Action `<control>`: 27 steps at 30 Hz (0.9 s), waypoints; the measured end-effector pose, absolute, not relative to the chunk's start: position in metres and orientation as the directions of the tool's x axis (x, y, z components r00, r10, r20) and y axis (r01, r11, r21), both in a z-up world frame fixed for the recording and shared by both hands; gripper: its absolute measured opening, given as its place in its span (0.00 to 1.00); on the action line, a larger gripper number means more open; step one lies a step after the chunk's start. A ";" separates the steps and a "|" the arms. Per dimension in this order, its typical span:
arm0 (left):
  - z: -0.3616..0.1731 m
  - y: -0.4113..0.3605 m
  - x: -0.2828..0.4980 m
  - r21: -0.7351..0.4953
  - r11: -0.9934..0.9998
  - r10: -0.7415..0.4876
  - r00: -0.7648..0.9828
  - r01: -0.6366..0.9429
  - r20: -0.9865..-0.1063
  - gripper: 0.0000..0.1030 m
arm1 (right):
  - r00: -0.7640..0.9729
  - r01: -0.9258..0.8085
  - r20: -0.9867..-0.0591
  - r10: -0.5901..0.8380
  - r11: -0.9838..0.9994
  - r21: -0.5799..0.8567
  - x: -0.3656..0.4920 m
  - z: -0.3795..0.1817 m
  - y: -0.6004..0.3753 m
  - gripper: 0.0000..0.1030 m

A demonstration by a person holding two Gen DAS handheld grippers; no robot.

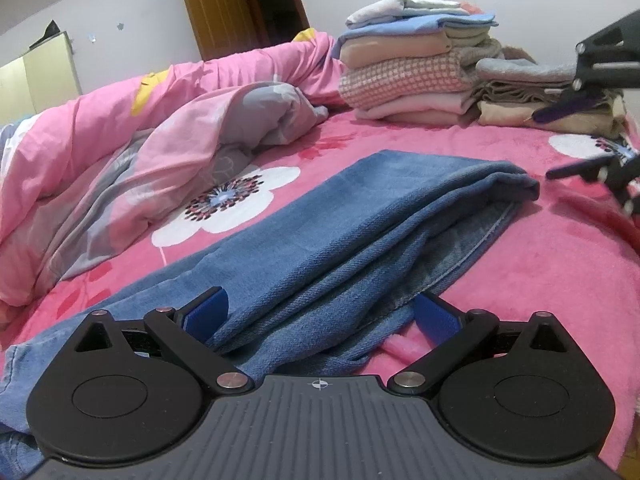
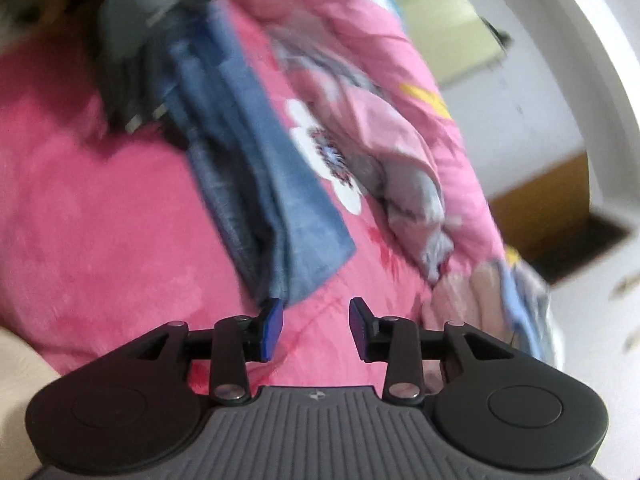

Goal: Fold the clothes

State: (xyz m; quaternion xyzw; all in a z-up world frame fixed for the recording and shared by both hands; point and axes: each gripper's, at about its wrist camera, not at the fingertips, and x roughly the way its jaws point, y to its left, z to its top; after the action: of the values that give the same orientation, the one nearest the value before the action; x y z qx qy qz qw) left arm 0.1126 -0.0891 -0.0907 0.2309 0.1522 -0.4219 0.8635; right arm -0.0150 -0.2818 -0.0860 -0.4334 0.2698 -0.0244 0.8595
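Folded blue jeans (image 1: 360, 220) lie lengthwise on the pink flowered bedsheet (image 1: 540, 280). My left gripper (image 1: 322, 314) sits at their near end with its jaws spread wide, the blue pads on either side of the bunched denim and not squeezing it. My right gripper (image 1: 560, 140) hovers at the right edge of the left wrist view, just beyond the jeans' far end. In the blurred right wrist view the right gripper (image 2: 316, 328) is open with only bedsheet between its pads. The corner of the jeans (image 2: 260, 168) ends right beside its left pad.
A tall stack of folded clothes (image 1: 420, 76) stands at the far right of the bed. A rumpled pink and grey quilt (image 1: 120, 140) lies along the left side, also seen as the quilt (image 2: 380, 80). A brown door (image 1: 240, 4) and a pale cabinet (image 1: 48, 72) stand behind.
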 end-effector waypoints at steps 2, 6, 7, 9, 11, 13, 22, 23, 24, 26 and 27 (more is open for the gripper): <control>-0.087 -0.082 0.110 0.249 0.530 -0.688 0.583 0.810 -0.433 0.98 | 0.855 -0.180 -0.474 -0.212 0.735 -0.654 -0.016 -0.070 -0.285 0.37; -0.080 -0.069 0.109 0.208 0.540 -0.720 0.575 0.816 -0.389 0.98 | 0.880 -0.233 -0.466 -0.092 0.771 -0.592 -0.005 -0.061 -0.273 0.37; -0.081 -0.069 0.111 0.216 0.551 -0.707 0.588 0.806 -0.393 0.98 | 0.881 -0.260 -0.467 -0.072 0.751 -0.607 0.003 -0.064 -0.269 0.37; -0.083 -0.069 0.116 0.218 0.578 -0.674 0.610 0.787 -0.417 0.98 | 0.882 -0.312 -0.471 -0.034 0.706 -0.635 0.019 -0.070 -0.260 0.37; -0.086 -0.070 0.124 0.205 0.604 -0.641 0.622 0.770 -0.450 0.97 | 0.876 -0.350 -0.482 -0.025 0.655 -0.670 0.034 -0.077 -0.254 0.35; -0.086 -0.070 0.128 0.190 0.617 -0.630 0.623 0.764 -0.464 0.97 | 0.866 -0.377 -0.498 -0.043 0.598 -0.707 0.047 -0.086 -0.252 0.33; -0.088 -0.069 0.131 0.188 0.614 -0.628 0.618 0.767 -0.473 0.97 | 0.870 -0.336 -0.483 -0.101 0.595 -0.730 0.060 -0.100 -0.249 0.11; -0.088 -0.069 0.131 0.189 0.614 -0.627 0.619 0.767 -0.473 0.97 | 0.869 -0.334 -0.479 -0.120 0.572 -0.749 0.060 -0.110 -0.247 0.11; -0.088 -0.069 0.131 0.189 0.614 -0.627 0.619 0.766 -0.473 0.97 | 0.872 -0.331 -0.472 -0.133 0.550 -0.767 0.059 -0.115 -0.244 0.12; -0.087 -0.065 0.129 0.190 0.617 -0.629 0.624 0.764 -0.465 0.97 | 0.873 -0.330 -0.465 -0.147 0.524 -0.785 0.056 -0.114 -0.240 0.15; -0.086 -0.062 0.128 0.191 0.617 -0.632 0.625 0.764 -0.458 0.97 | 0.872 -0.333 -0.469 -0.138 0.535 -0.777 0.056 -0.107 -0.240 0.16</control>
State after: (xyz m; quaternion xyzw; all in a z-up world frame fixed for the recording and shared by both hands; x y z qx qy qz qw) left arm 0.1284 -0.0618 -0.0856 0.1870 0.1755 -0.3958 0.8818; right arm 0.0559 -0.2404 -0.1066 -0.4789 0.2461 0.0581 0.8407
